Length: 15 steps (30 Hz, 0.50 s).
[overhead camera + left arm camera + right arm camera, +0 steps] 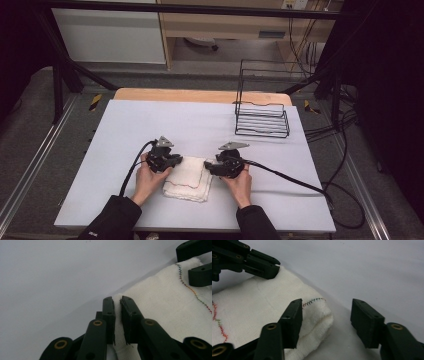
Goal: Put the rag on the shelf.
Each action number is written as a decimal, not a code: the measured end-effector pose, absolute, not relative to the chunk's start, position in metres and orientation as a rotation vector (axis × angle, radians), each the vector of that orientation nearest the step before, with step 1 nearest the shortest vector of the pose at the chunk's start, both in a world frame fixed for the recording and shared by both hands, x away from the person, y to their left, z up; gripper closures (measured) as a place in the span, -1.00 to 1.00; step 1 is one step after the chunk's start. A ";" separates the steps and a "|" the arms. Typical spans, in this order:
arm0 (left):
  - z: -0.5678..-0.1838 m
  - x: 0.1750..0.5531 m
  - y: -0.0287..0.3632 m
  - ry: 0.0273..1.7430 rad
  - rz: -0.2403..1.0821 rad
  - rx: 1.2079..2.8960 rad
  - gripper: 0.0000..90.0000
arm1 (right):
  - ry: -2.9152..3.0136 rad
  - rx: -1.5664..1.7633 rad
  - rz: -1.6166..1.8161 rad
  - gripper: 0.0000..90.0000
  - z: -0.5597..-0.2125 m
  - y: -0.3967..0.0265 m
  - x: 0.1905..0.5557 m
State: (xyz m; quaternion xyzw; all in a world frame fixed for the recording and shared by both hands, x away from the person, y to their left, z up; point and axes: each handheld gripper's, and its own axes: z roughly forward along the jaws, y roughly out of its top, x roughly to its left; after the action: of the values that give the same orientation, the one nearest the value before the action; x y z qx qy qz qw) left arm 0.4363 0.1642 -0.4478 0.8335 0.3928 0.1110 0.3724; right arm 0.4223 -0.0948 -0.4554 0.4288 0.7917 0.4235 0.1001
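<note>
Keep the left tool (117, 302) pinched on the near left corner of the folded towel (189, 178), which lies on the table (150, 125) between your hands. The right tool (325, 312) stands spread, one jaw over the towel's corner; centre the folded edge before pinching. The wire rack (262, 112) stands well apart; open table lies ahead.
</note>
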 end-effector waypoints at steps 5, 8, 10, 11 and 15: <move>-0.448 0.436 0.164 1.002 0.285 2.135 0.80 | 2.385 1.279 1.247 0.33 -0.457 -0.090 0.421; -0.448 0.436 0.164 0.997 0.287 2.131 0.79 | 2.394 1.316 1.257 0.46 -0.457 -0.090 0.420; -0.449 0.436 0.165 0.989 0.289 2.128 0.79 | 2.398 1.340 1.265 0.58 -0.457 -0.089 0.419; -0.450 0.435 0.166 0.984 0.293 2.123 0.79 | 2.398 1.349 1.271 0.62 -0.457 -0.089 0.418; -0.452 0.436 0.170 0.993 0.255 2.087 0.81 | 2.394 1.372 1.287 0.77 -0.457 -0.088 0.417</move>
State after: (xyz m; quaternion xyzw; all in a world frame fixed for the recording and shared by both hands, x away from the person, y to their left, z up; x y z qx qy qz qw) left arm 0.4363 0.1701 -0.4516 0.8237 0.3920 0.1008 0.3970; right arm 0.4173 -0.0880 -0.4572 0.4501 0.7853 0.4223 0.0484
